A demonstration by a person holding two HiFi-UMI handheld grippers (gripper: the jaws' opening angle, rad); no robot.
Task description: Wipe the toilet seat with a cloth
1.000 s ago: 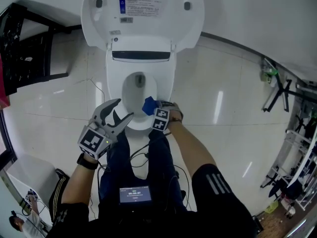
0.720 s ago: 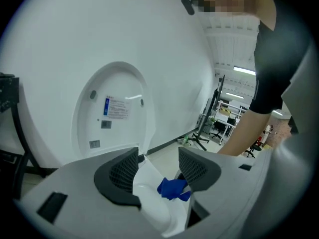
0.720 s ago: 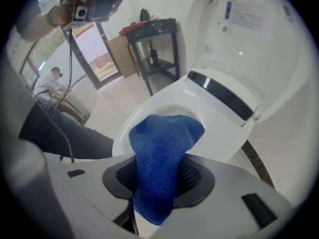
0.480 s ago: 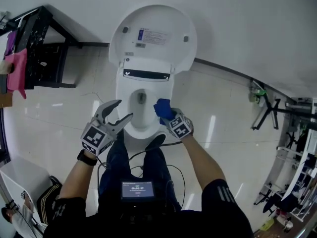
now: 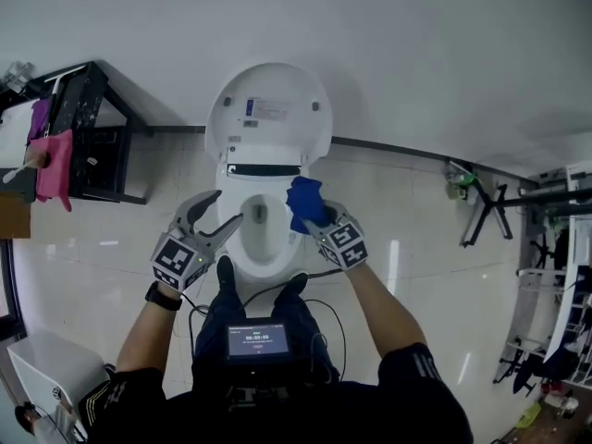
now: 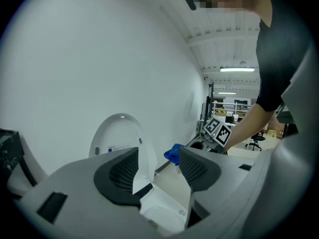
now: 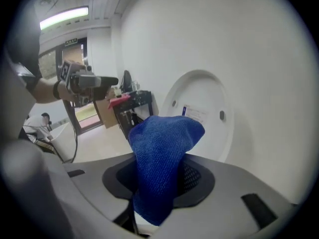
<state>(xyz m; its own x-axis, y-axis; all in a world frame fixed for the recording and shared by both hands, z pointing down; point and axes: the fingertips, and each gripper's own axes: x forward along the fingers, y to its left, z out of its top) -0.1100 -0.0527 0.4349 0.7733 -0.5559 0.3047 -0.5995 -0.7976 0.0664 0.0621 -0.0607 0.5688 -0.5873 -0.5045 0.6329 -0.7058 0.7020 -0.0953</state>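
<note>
The head view looks steeply down from above the person onto the whole toilet (image 5: 266, 263), with the left gripper (image 5: 225, 207) and right gripper (image 5: 314, 220) over it. The left gripper view sits low and close at the toilet's left, facing right and far. The right gripper view sits low at the right, facing left and far, close behind the cloth (image 7: 162, 168). All three share the raised lid (image 5: 268, 109), and each gripper view catches the other gripper
</note>
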